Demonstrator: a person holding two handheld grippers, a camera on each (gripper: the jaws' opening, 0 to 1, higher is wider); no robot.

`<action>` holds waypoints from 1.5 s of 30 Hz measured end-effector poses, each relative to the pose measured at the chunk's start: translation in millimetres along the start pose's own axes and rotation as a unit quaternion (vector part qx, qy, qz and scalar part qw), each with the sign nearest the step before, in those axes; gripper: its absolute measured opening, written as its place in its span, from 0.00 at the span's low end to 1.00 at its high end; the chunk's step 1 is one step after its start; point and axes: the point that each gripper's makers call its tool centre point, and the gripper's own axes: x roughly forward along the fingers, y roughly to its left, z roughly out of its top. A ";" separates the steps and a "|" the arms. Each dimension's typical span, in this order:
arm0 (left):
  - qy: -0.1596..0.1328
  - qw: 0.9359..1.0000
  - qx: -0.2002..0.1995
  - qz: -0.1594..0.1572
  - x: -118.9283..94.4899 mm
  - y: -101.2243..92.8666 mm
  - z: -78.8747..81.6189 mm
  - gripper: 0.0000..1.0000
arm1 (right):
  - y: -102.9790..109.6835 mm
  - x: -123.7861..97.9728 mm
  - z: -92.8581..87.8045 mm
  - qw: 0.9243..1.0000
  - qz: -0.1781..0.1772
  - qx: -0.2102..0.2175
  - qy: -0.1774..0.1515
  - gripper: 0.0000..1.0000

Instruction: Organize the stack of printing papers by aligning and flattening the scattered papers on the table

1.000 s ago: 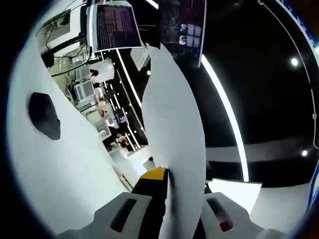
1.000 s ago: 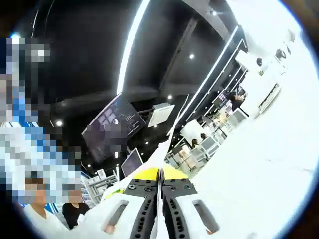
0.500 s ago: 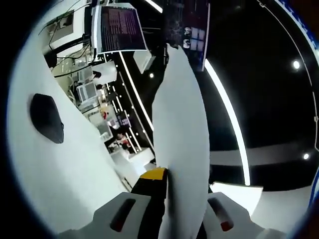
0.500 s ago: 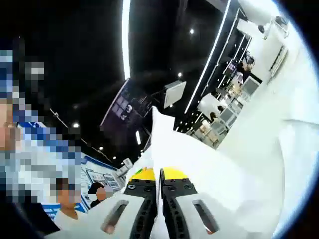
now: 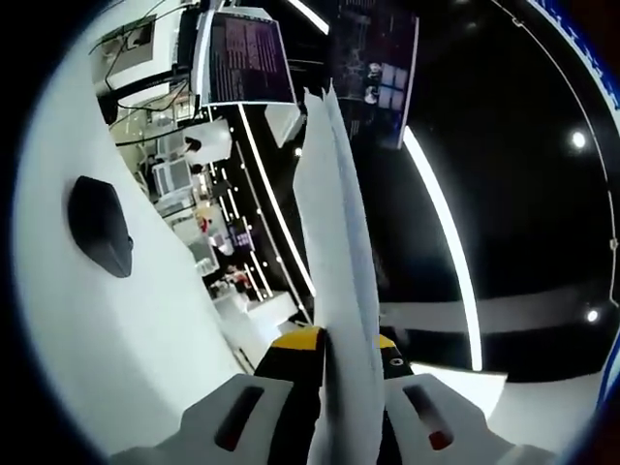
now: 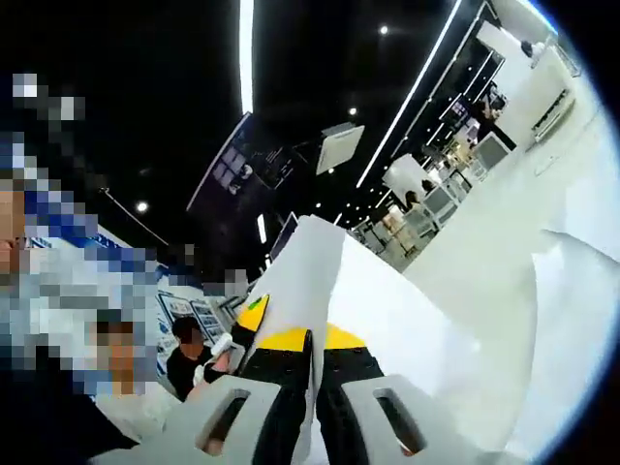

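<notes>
Midway by my judgement: both the left gripper [image 5: 329, 341] and right gripper [image 6: 311, 341] pinch the paper stack [image 5: 334, 242] edgewise off the table [image 5: 107, 339], not yet laid flat, another sheet [image 6: 581, 320] loose at 3 o'clock.

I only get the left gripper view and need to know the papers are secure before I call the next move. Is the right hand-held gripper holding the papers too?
Observer: Yes. In the right gripper view the right hand-held gripper has its jaws shut on the papers, which rise from between the yellow tips.
Operator: Is anything else lying out on that side?
Observer: Another white sheet curls up at the right edge of that view, over the white table.
Operator: Anyone close by?
Observer: A person in dark clothes sits in the background, left of the jaws.
Operator: And my side?
Observer: The left hand-held gripper is shut on the papers as well.
</notes>
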 end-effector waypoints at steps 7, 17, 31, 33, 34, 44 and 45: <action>-0.003 1.000 0.003 -0.002 -0.5 -0.9 0.0 0.10 | 4.2 -0.9 -0.4 1.000 -0.006 0.016 -0.025 0.00; -0.004 1.000 0.026 -0.007 -0.1 -2.7 2.3 0.06 | -1.9 4.0 -4.9 0.999 -0.025 0.003 -0.029 0.00; 0.015 0.999 0.029 -0.030 0.8 -16.7 -1.2 0.06 | -1.7 3.0 -6.8 0.999 -0.023 -0.012 -0.026 0.00; 0.013 0.999 0.033 -0.032 0.6 -17.8 -0.3 0.06 | -0.7 3.1 -7.9 0.999 -0.020 -0.016 -0.024 0.00; 0.013 0.999 0.040 -0.034 0.5 -18.9 -0.2 0.06 | -0.4 3.3 -8.5 0.999 -0.018 -0.018 -0.022 0.00; 0.024 0.998 0.026 -0.058 2.1 -27.0 -1.3 0.06 | -0.7 2.8 -9.7 1.000 -0.015 -0.017 -0.018 0.00; 0.026 0.997 0.028 -0.061 2.4 -28.1 -2.0 0.06 | -0.9 2.4 -9.4 1.000 -0.016 -0.017 -0.019 0.00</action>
